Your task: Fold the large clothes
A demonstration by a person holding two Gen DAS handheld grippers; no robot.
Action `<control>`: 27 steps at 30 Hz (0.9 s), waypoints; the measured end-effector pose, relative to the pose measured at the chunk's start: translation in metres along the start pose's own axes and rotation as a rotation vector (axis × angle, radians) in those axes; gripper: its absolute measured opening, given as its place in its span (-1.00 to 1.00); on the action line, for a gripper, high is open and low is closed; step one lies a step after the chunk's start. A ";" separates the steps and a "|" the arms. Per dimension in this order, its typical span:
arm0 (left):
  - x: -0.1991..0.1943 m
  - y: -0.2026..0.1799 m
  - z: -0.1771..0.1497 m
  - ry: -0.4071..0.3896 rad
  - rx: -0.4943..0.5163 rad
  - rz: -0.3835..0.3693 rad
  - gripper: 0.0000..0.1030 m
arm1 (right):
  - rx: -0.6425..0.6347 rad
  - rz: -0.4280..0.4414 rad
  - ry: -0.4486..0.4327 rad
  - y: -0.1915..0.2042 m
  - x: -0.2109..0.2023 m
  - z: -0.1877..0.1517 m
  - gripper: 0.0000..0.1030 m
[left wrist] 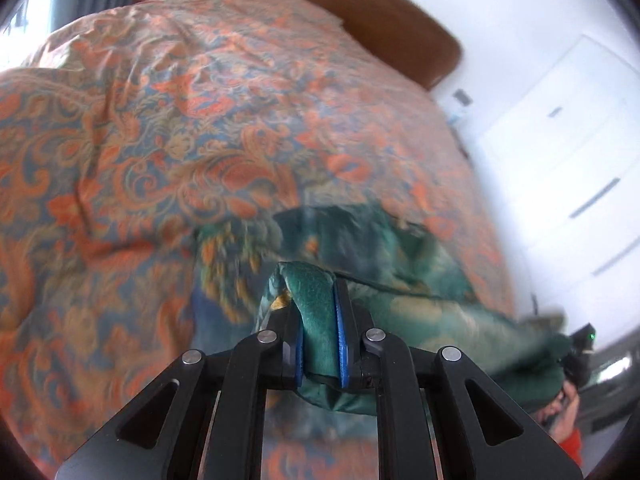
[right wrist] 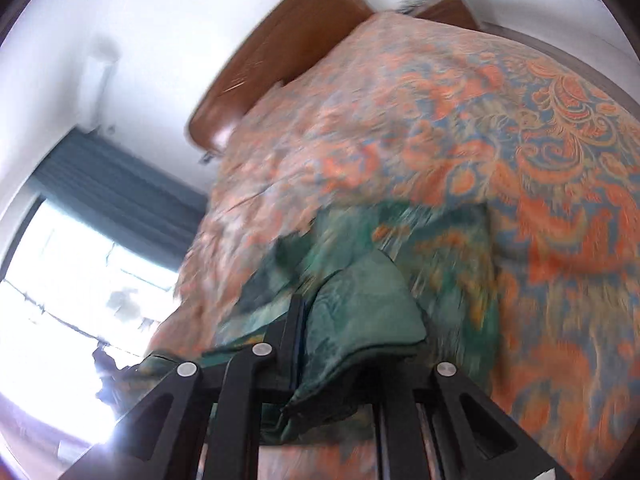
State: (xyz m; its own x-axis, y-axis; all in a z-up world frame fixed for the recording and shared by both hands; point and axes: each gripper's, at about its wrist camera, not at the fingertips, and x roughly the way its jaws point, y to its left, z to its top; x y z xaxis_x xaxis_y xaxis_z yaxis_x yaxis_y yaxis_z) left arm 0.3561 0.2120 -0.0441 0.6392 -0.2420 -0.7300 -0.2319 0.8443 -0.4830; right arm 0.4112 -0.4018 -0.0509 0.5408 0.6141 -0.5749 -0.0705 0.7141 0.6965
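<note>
Left gripper (left wrist: 320, 316), right gripper (right wrist: 340, 320) pinch velvety green garment (left wrist: 400, 264).

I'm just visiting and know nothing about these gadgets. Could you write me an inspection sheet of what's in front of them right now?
Surface: bed under an orange-and-blue floral bedspread, rumpled.
Job's things: green patterned fabric garment, partly lifted off the bedspread, blurred.
Clutter: nothing seen.
Grippers: left gripper shut on a green fold; right gripper holds another fold, its right finger hidden by cloth.
Cables: nothing seen.
Surroundings: brown wooden headboard, white walls, white drawer unit, dark teal curtain beside a bright window.
</note>
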 end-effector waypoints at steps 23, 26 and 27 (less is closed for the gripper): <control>0.049 0.025 -0.038 0.075 0.212 -0.035 0.82 | -0.256 -0.229 0.033 -0.015 0.055 0.020 0.86; 0.080 0.021 -0.039 0.109 0.222 0.064 0.77 | -0.373 -0.310 0.132 -0.007 0.088 0.000 0.86; 0.088 0.019 -0.038 0.111 0.211 0.095 0.57 | -0.393 -0.349 0.140 -0.005 0.103 -0.003 0.86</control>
State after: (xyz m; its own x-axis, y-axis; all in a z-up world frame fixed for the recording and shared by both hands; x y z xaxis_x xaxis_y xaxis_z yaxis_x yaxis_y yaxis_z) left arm 0.3798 0.1890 -0.1358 0.5345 -0.1985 -0.8215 -0.1212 0.9440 -0.3069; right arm 0.4644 -0.3409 -0.1147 0.4730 0.3378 -0.8138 -0.2293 0.9390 0.2564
